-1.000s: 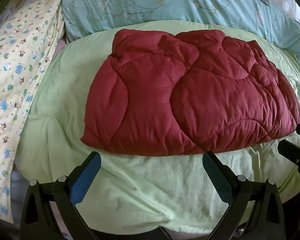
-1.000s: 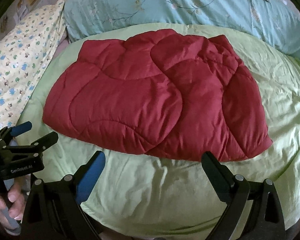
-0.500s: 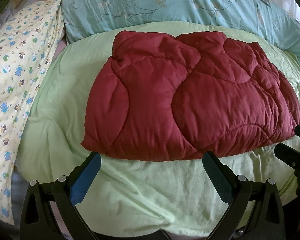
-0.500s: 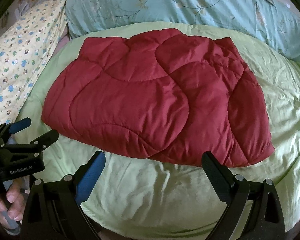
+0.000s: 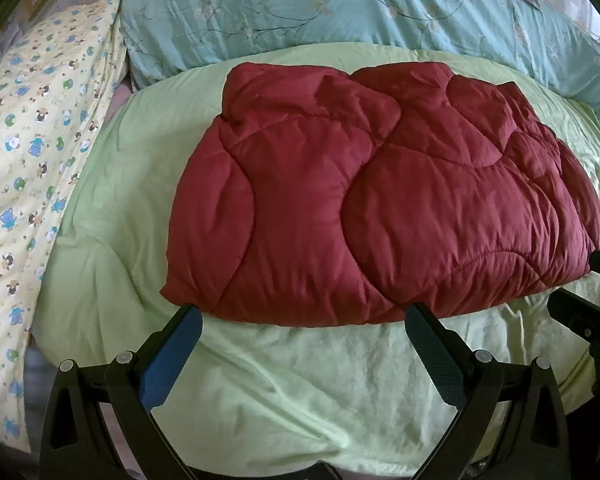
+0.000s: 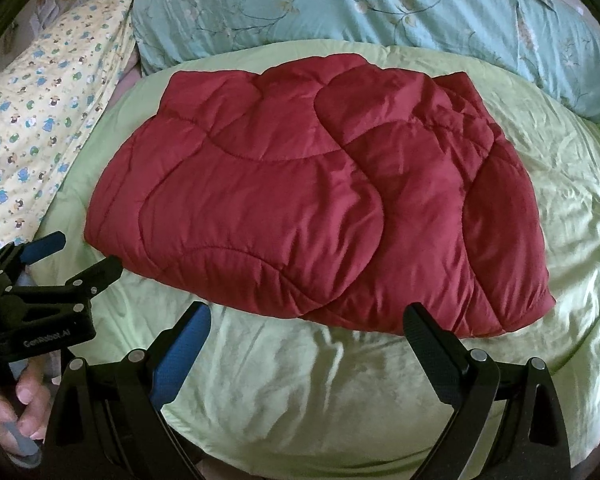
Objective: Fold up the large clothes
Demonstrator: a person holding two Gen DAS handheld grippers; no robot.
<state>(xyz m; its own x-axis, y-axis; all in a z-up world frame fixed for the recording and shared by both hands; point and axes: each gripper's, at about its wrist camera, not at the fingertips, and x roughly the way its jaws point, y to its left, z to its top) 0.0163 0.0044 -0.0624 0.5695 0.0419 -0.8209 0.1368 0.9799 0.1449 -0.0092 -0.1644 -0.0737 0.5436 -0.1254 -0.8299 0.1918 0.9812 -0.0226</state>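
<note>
Quilted maroon jacket (image 5: 380,200), puffy, curved stitching, folded flat on wrinkled green sheet (image 5: 260,380); left gripper (image 5: 302,322) spread wide, empty, at near hem. Right view: jacket (image 6: 300,208) likewise; right gripper (image 6: 306,322) gaping, empty; left gripper (image 6: 74,254) cut off, hand (image 6: 16,408) half hidden.

Home bedroom: bed (image 5: 260,380), floral pillow (image 5: 340,12).

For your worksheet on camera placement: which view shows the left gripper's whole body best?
The right wrist view: the left gripper appears from outside, open, body and the hand holding it visible. The left wrist view shows only its own two fingers near the red quilted garment.
</note>
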